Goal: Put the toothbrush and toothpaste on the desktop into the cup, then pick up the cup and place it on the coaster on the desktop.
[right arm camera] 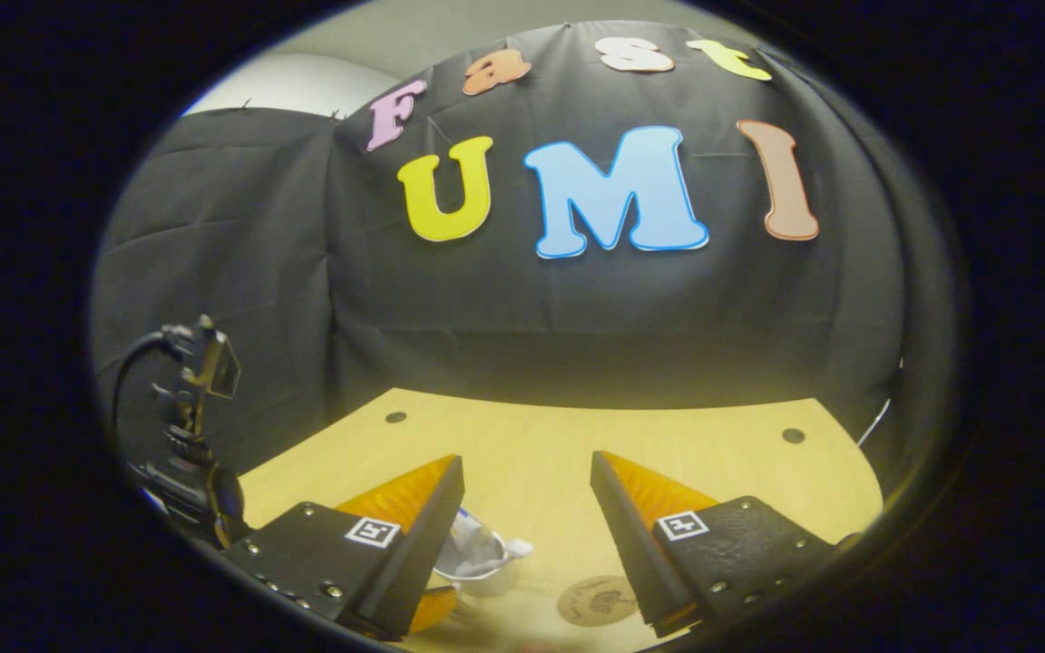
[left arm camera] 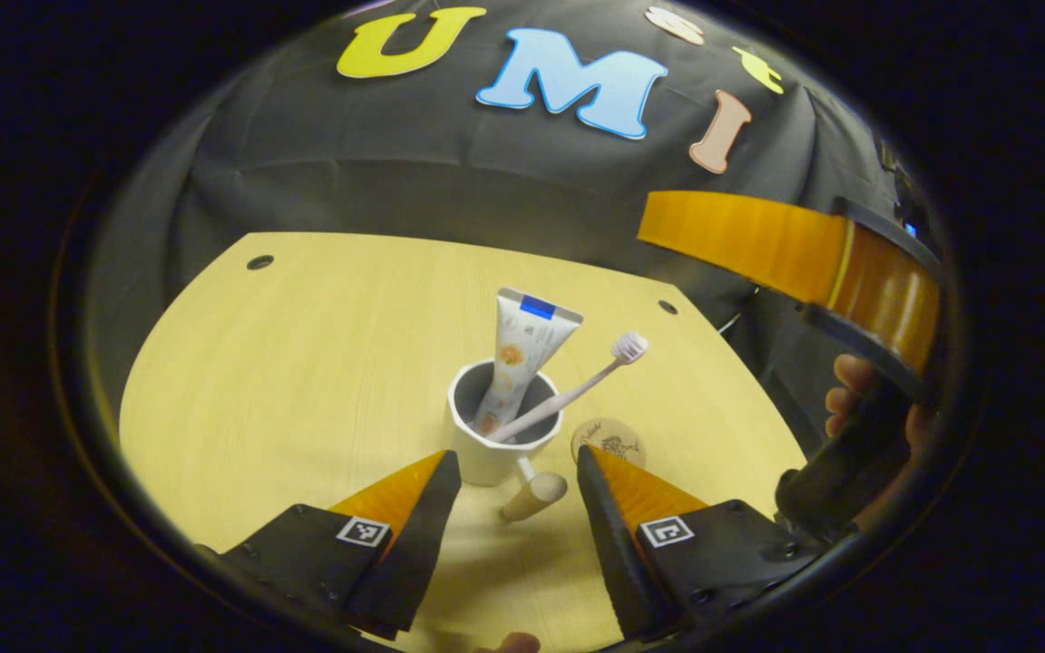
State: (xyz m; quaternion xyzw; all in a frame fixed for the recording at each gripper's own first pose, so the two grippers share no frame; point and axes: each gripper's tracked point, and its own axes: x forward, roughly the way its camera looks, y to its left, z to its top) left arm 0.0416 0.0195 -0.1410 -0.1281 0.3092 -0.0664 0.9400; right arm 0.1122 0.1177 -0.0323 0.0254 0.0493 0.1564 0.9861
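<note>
Both my left tool (left arm camera: 518,467) and right tool (right arm camera: 527,472) gape empty; toothpaste (left arm camera: 519,358) and toothbrush (left arm camera: 577,390) stand in the cup (left arm camera: 495,453), centre frame, beside the coaster (left arm camera: 609,442).

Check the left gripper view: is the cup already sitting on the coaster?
No, the cup stands on the bare desktop, with the coaster lying uncovered beside it.

A white cup (left arm camera: 497,435) with a grey inside and a wooden handle stands upright mid-counter. A white toothpaste tube (left arm camera: 519,356) stands in it; a pale toothbrush (left arm camera: 577,390) leans out over the rim, bristles up. A round brown coaster (left arm camera: 610,442) lies flat just beside the cup.
</note>
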